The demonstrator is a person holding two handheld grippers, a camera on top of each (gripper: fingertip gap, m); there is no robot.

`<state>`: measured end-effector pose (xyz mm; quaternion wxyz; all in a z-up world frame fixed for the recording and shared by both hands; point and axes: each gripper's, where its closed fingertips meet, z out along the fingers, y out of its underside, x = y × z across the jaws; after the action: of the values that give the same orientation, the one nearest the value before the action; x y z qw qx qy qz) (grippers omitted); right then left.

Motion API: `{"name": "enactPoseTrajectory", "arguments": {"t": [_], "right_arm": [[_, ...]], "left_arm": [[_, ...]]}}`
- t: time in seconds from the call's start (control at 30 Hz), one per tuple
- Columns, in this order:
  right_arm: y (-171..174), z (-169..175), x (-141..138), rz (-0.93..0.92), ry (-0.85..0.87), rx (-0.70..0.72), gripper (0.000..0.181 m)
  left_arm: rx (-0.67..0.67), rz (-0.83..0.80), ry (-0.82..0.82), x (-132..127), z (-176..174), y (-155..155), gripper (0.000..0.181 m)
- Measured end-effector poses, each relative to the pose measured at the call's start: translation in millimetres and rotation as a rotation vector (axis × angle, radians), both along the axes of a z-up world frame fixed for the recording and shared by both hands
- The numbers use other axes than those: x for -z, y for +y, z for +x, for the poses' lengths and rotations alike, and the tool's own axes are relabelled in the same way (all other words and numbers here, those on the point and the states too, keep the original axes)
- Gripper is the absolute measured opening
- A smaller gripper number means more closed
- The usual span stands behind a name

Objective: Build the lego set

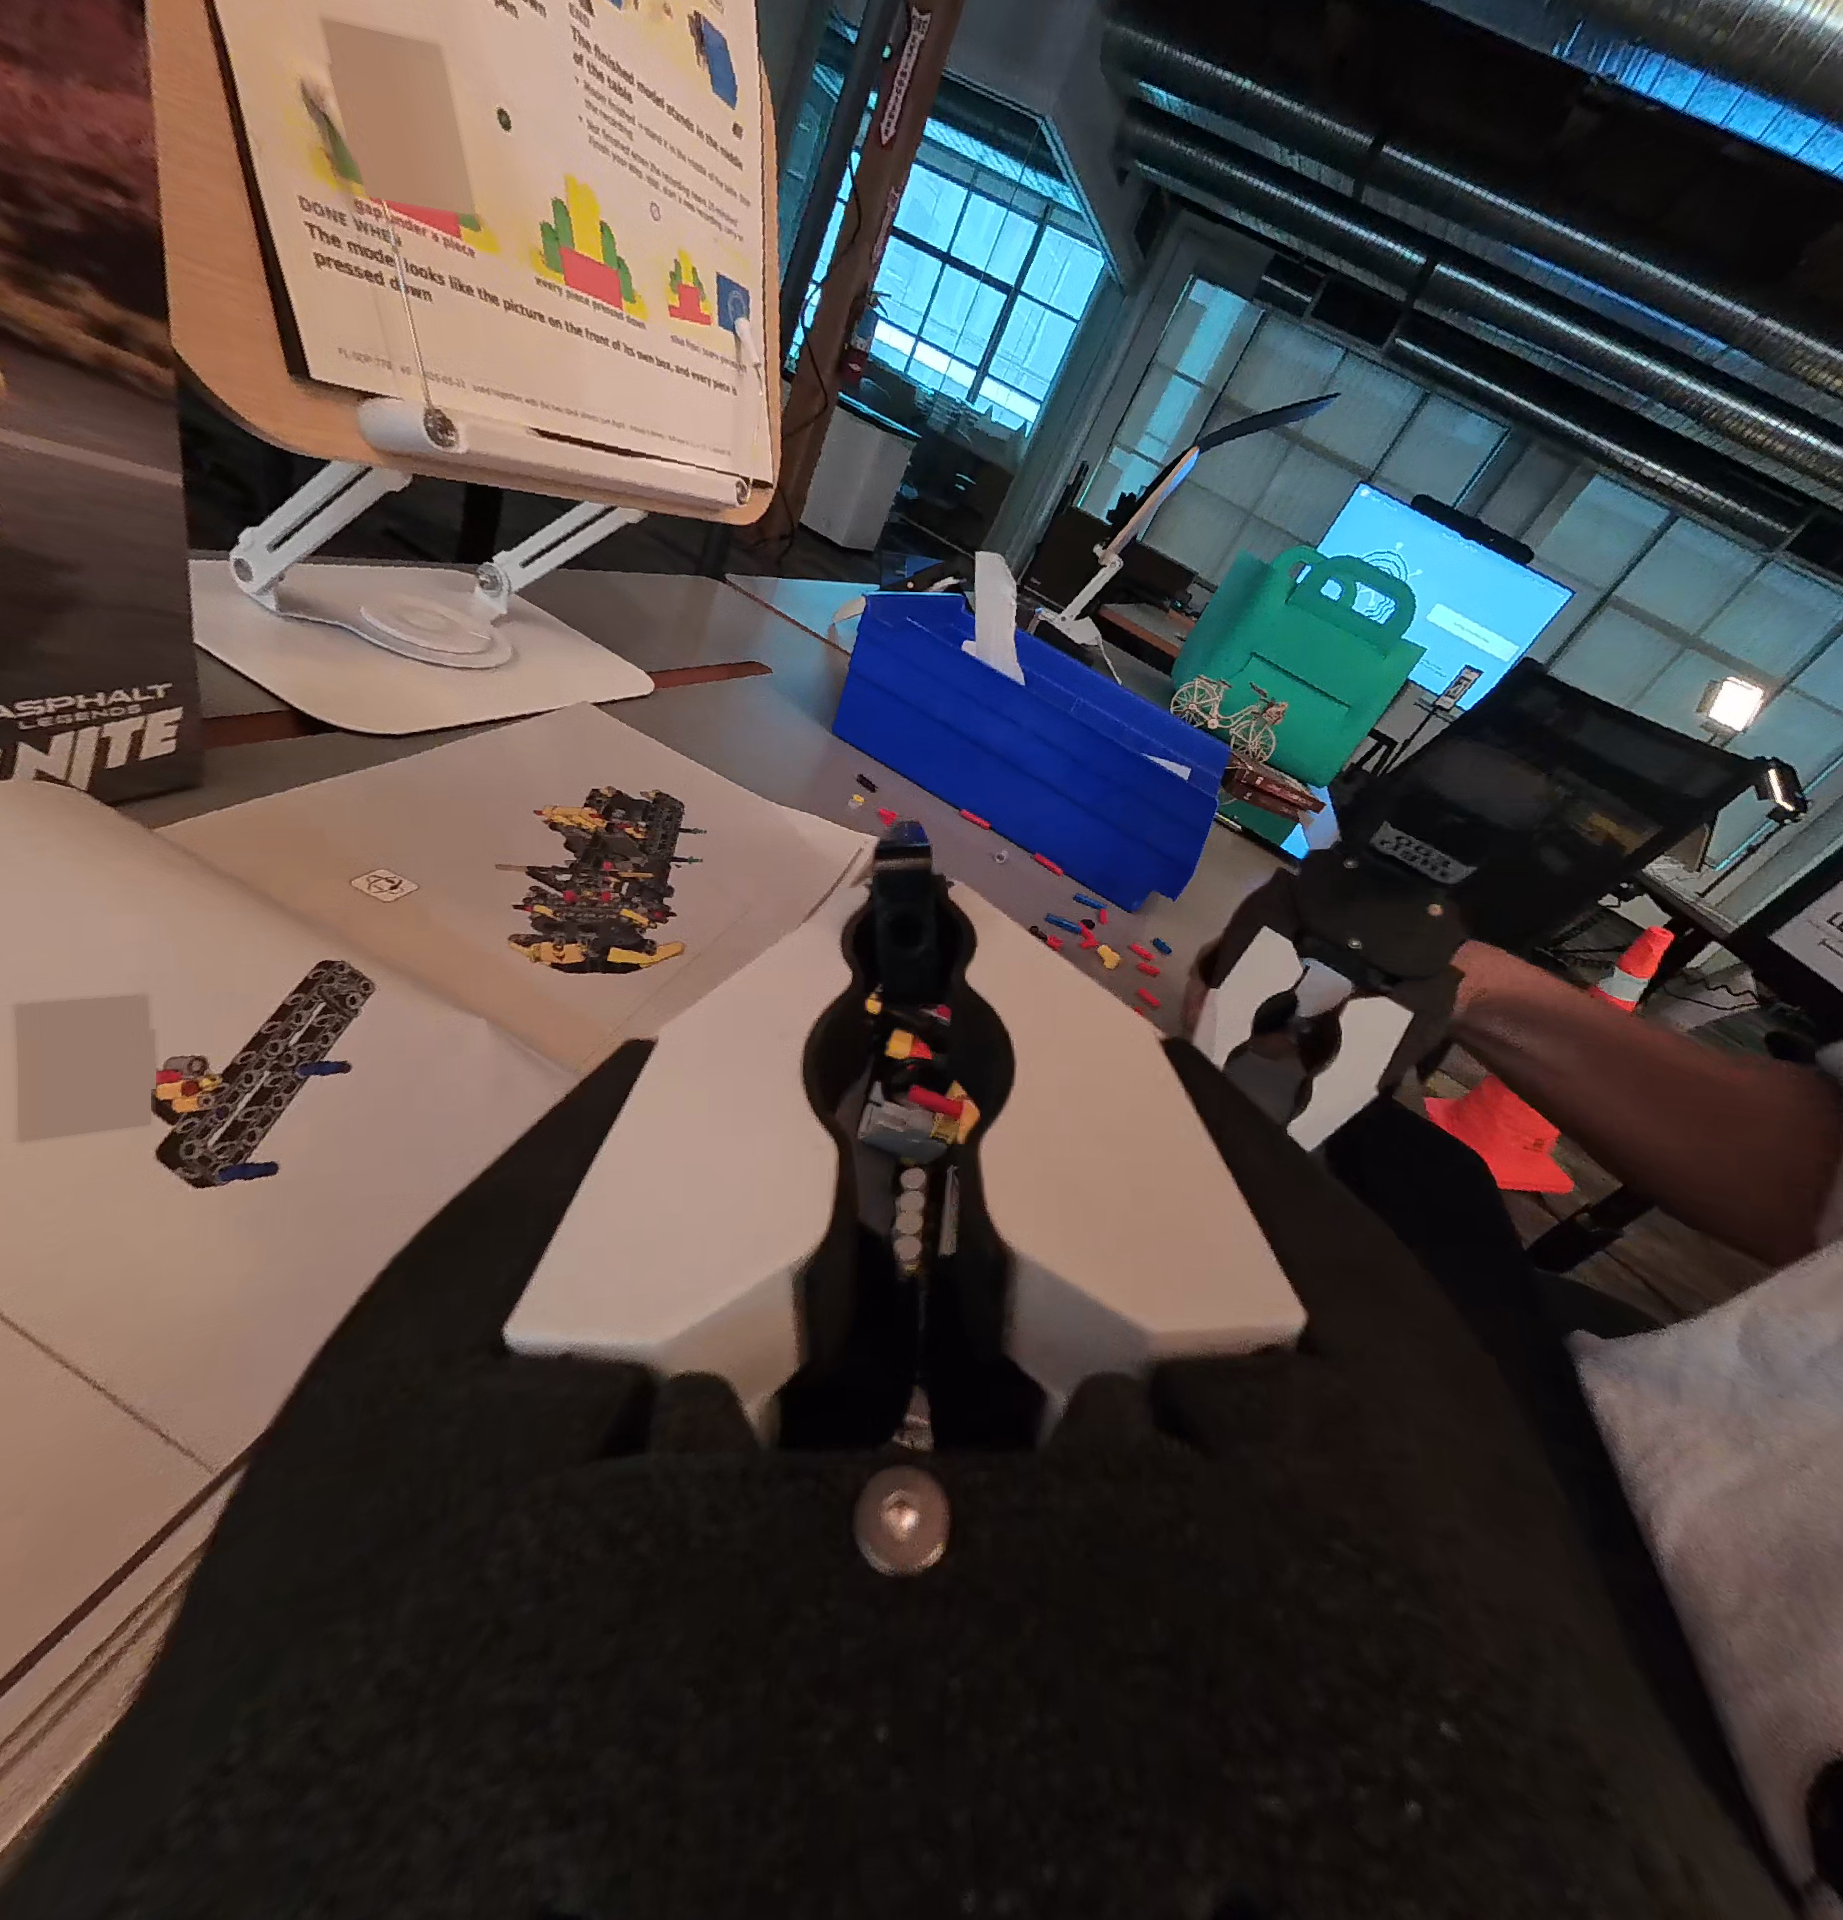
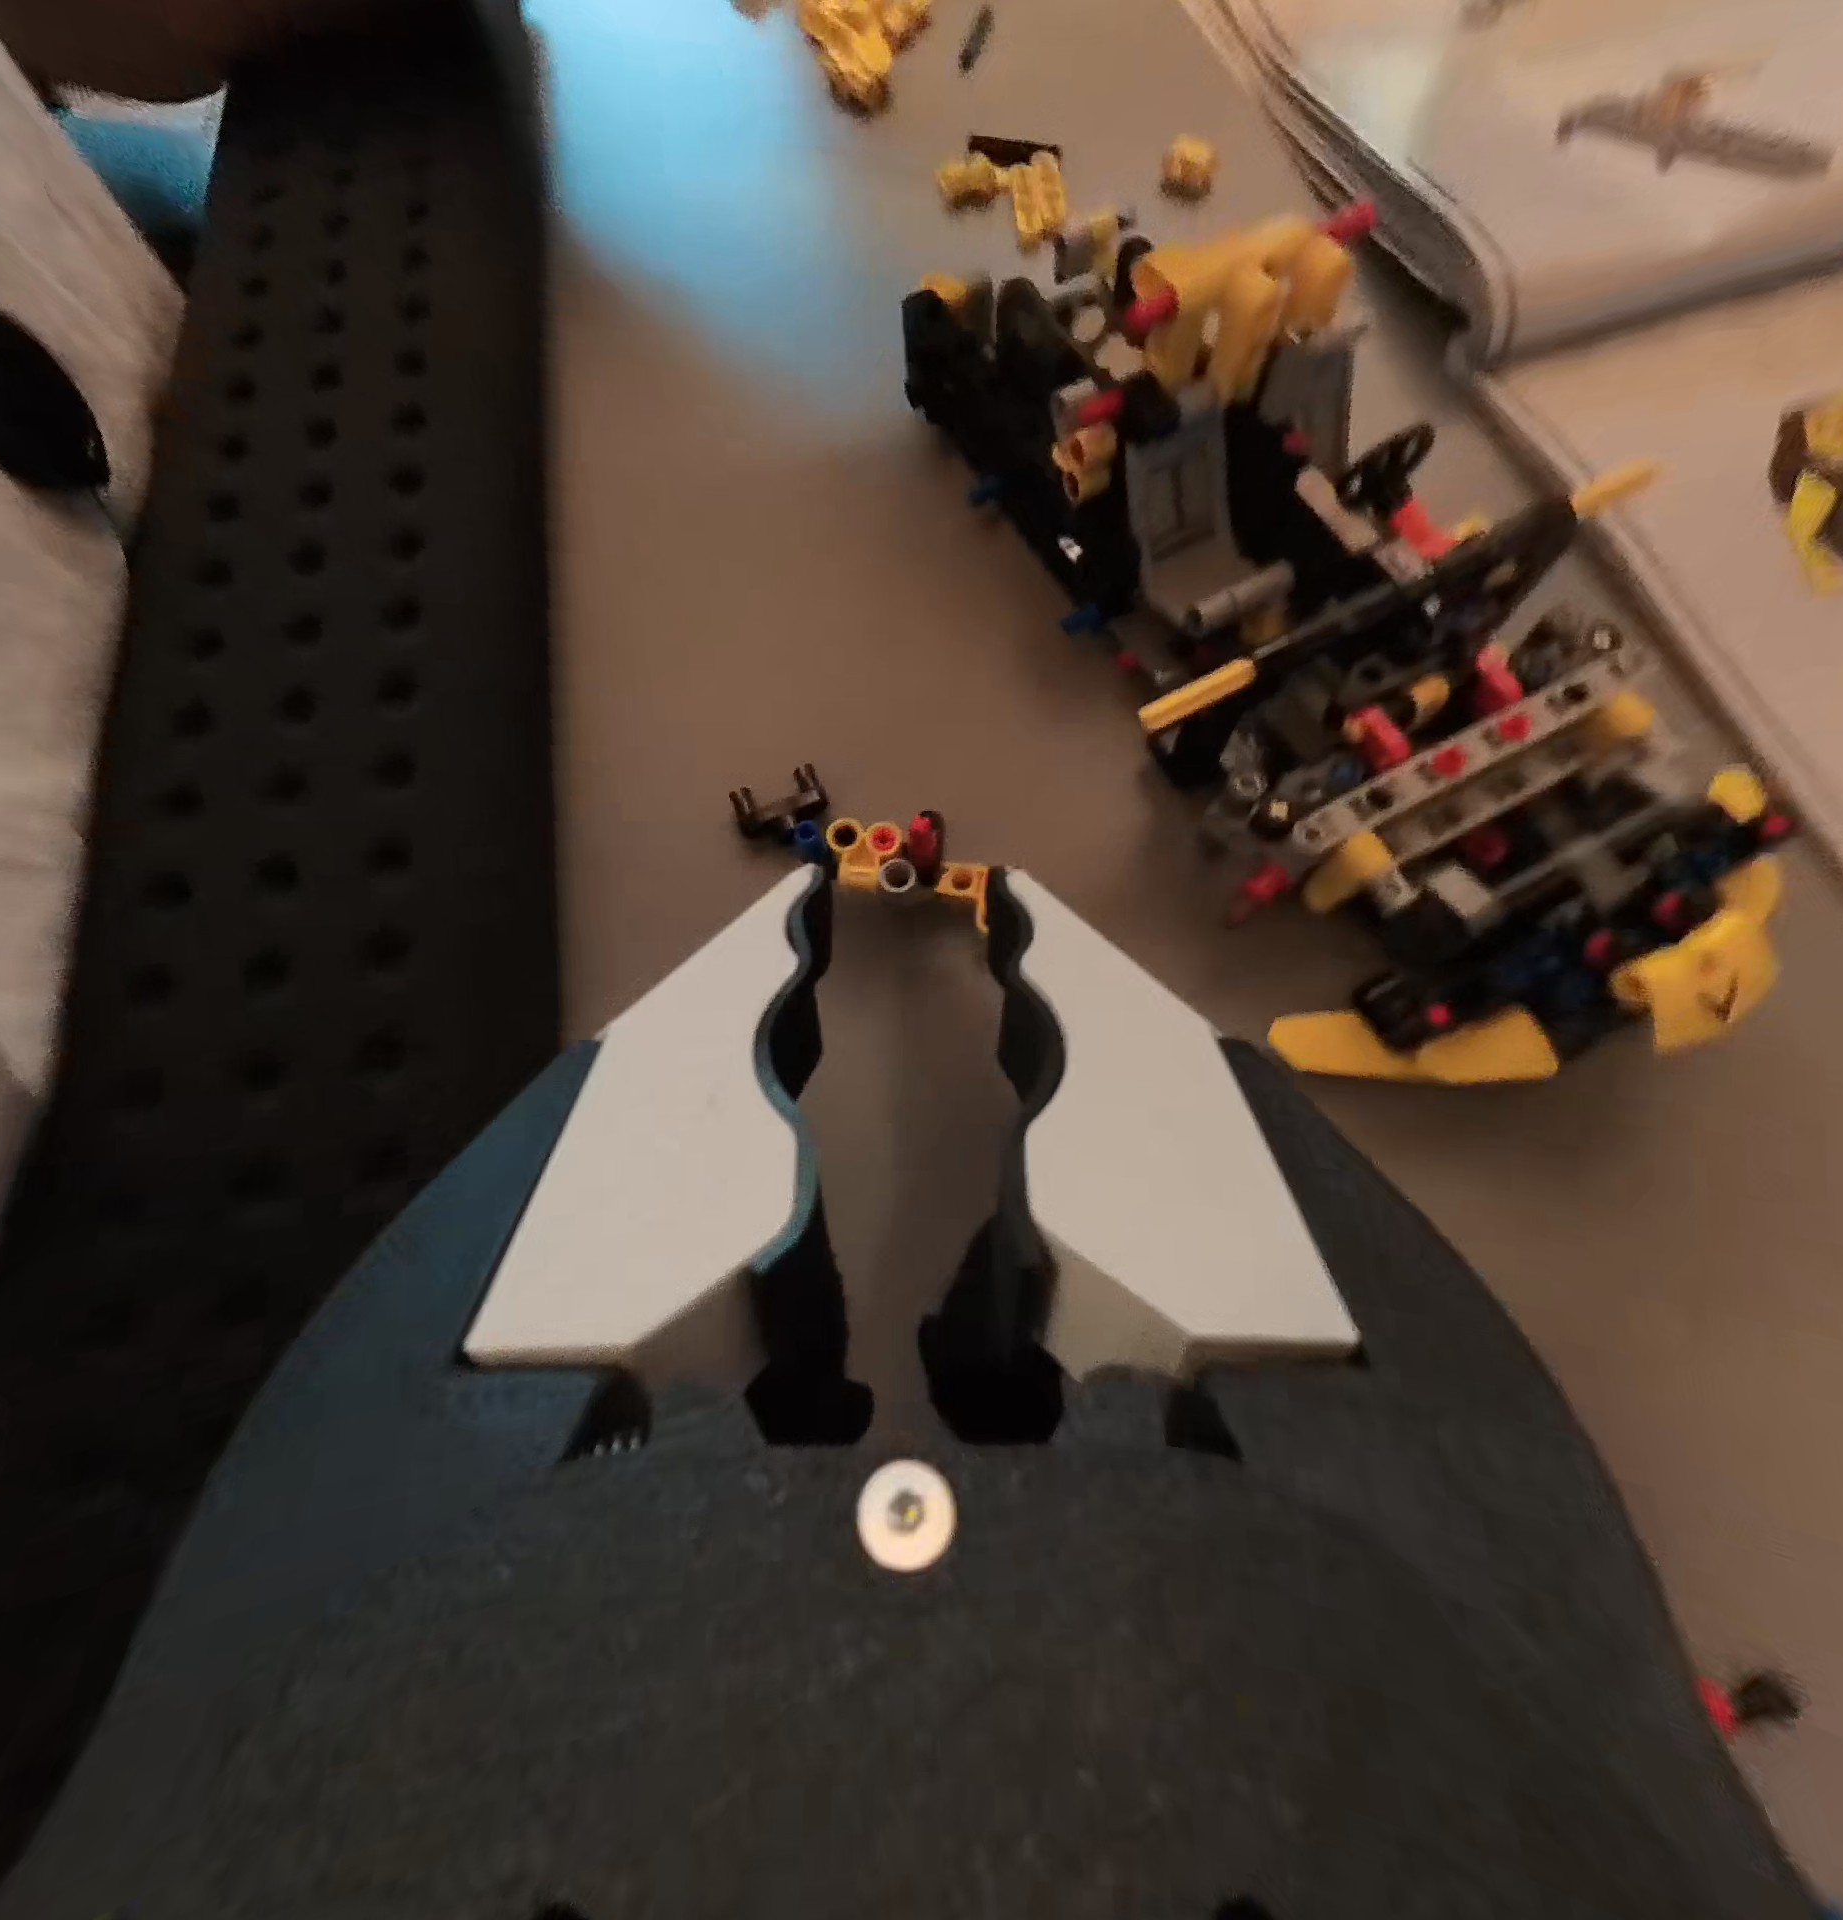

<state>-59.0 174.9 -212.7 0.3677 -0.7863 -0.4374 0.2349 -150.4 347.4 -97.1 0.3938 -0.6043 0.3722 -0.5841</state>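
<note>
While the left gripper point(image 1: 901, 883) pinches a subassembly point(image 1: 912, 1101) aloft, the right gripper point(image 2: 912, 883), half open and empty, nears a pin cluster point(image 2: 881, 847) beside the chassis point(image 2: 1343, 665); next: close squarely on it.

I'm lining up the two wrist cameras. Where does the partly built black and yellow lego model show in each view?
Left wrist view: not in it.
Right wrist view: the lego model fills the area right of centre, reaching toward the right edge.
Shared landmark: the open instruction booklet, at left in the left wrist view and top right in the right wrist view.
</note>
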Motion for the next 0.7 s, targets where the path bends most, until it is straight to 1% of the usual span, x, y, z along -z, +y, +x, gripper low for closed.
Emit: {"name": "enactPoseTrajectory", "arguments": {"t": [0.07, 0.13, 0.2, 0.33, 0.4, 0.43, 0.47, 0.5, 0.57, 0.7], "right_arm": [[3, -1, 5, 0.04, -0.017, -0.087, 0.029], [1, -3, 8, 0.037, -0.021, -0.176, 0.035], [-2, -8, 11, 0.018, -0.035, -0.262, 0.04], [-1, -9, 24, 0.037, -0.166, -0.393, 0.046], [-1, -14, 26, 0.028, -0.17, -0.436, 0.043], [-1, -14, 28, 0.02, -0.183, -0.448, 0.038], [-1, -14, 29, 0.019, -0.191, -0.445, 0.034], [0, -15, 28, 0.02, -0.191, -0.429, 0.028], [4, -14, 28, 0.001, -0.203, -0.339, 0.027], [9, -12, 22, -0.066, -0.163, -0.147, 0.027]], "left_arm": [[0.017, 0.001, 0.002, 0, 1, -3, 0.008], [0.068, -0.002, 0.002, 0, 1, -11, 0.007], [0.173, -0.04, -0.014, -2, 2, -25, 0.008], [0.348, -0.122, -0.044, -7, 0, -49, 0.007], [0.368, -0.106, -0.043, -7, -1, -53, 0.007], [0.382, -0.09, -0.033, -6, -1, -56, 0.008], [0.384, -0.068, -0.018, -4, -1, -58, 0.007], [0.381, -0.045, -0.002, -1, 0, -59, 0.007], [0.388, -0.024, 0.009, -1, 0, -63, 0.007], [0.442, -0.004, 0.035, 2, 2, -76, 0.008]]}}
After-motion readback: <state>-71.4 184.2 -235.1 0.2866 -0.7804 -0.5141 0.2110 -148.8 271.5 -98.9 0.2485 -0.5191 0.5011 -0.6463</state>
